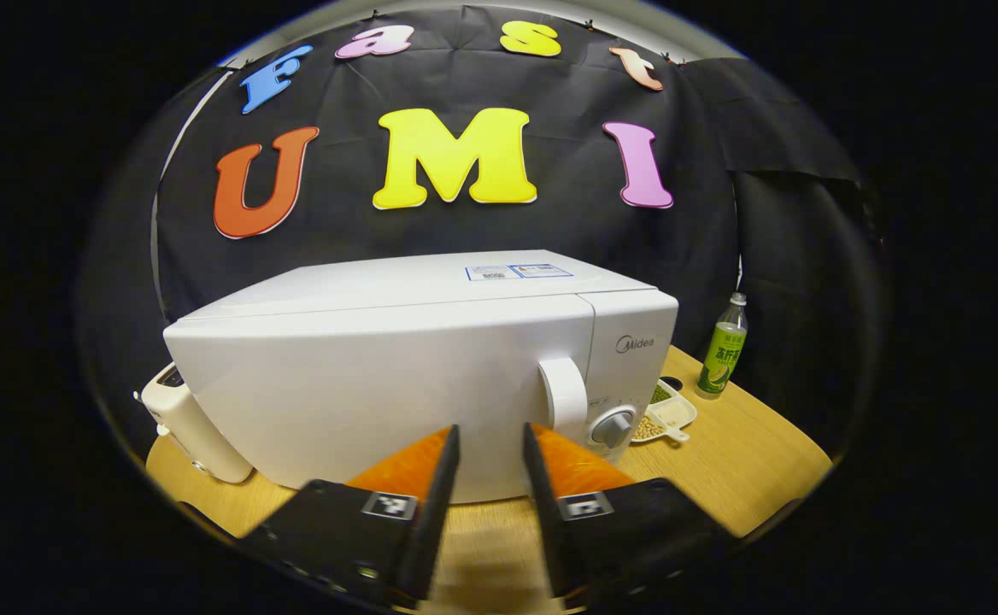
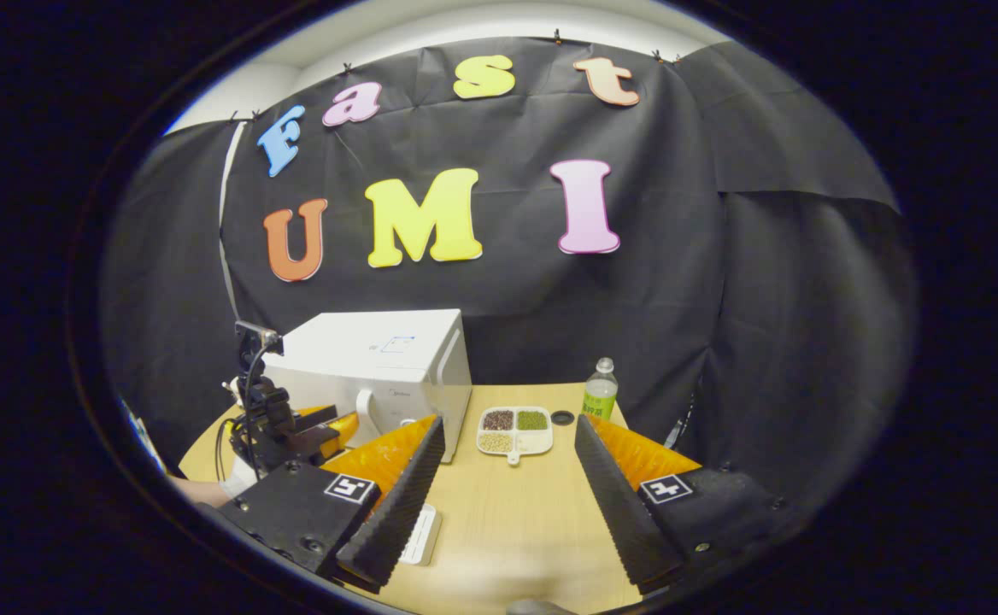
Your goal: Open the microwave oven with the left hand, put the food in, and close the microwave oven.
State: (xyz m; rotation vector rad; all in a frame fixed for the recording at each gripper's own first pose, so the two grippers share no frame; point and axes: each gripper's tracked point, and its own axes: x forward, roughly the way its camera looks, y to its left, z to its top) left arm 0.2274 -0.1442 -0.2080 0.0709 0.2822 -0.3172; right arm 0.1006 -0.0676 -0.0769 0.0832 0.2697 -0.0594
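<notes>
The white microwave point(image 1: 379, 376) stands with its door closed, close in front of my left gripper point(image 1: 492, 436). That gripper is open with nothing between its fingers, and it sits low, just left of the white door handle point(image 1: 564, 395). A round knob point(image 1: 614, 424) is to the right of the handle. The food is a white divided tray point(image 2: 514, 430) of beans and grains, lying on the table to the right of the microwave point(image 2: 379, 371). My right gripper point(image 2: 507, 427) is open, hanging well short of the tray. In the right gripper view, the left gripper point(image 2: 328, 424) is in front of the microwave door.
A green-labelled bottle point(image 2: 600, 390) stands behind the tray, with a small dark cap point(image 2: 562, 418) beside it. A white appliance point(image 1: 187, 423) sits left of the microwave. A flat white object point(image 2: 422, 534) lies near the front of the round wooden table point(image 2: 507, 530).
</notes>
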